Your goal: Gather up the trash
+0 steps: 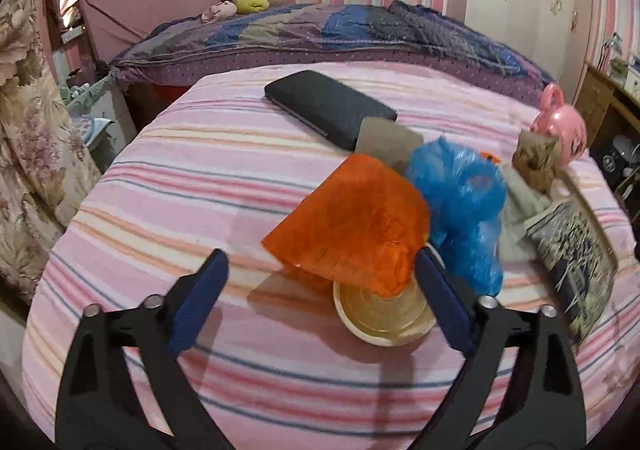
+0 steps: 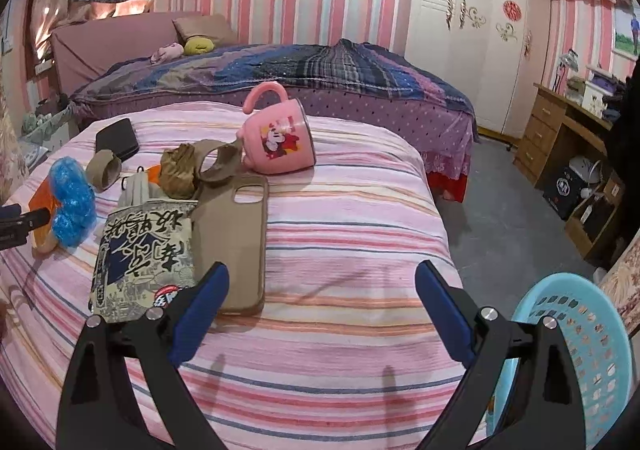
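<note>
Just ahead of the left gripper's point(image 1: 322, 270) wide jaws — orange wrapper point(image 1: 352, 222) atop tape roll point(image 1: 384, 314).

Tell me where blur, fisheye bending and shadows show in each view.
Left wrist view: the orange bag and blue bag are smeared by motion blur, while the black case stays fairly sharp; the bed edge bows. Right wrist view: sharper overall, the pink mug is crisp, the fingers cast thin shadows on the striped cloth, and corners go dark.

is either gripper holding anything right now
No. The left gripper is open around the crumpled orange plastic bag, not clamped; the right gripper is open over bare blanket.
</note>
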Demonstrator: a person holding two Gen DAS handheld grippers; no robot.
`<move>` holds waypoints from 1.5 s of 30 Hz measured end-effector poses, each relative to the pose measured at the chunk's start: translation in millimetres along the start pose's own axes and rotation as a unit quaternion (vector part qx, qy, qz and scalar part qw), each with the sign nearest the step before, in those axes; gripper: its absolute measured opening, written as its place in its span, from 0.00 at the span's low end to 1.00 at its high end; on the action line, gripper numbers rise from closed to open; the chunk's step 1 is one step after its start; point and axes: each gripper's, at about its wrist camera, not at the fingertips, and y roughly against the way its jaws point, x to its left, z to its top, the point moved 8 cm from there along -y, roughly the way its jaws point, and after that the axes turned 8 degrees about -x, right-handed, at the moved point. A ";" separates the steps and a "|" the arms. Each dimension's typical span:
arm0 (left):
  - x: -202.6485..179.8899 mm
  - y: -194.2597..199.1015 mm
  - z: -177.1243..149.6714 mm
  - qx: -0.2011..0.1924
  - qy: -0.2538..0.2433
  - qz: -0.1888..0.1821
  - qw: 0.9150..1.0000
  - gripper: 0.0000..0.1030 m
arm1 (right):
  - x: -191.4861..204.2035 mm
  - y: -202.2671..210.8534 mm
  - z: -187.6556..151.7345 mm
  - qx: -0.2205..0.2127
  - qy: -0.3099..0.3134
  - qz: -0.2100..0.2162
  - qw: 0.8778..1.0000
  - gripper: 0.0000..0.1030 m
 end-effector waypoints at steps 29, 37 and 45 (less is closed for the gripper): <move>59.7 78.0 23.3 -0.078 0.041 0.028 0.996 0.00 | 40.0 22.0 6.1 -0.027 0.026 0.035 0.999 0.89; 57.8 75.9 17.2 -0.067 0.033 0.038 0.997 0.00 | 98.9 22.7 -0.7 -0.013 0.083 0.063 0.994 0.89; 69.8 65.0 10.2 -0.047 0.043 0.039 0.997 0.00 | 113.9 -0.1 -12.0 0.028 0.088 0.052 0.994 0.89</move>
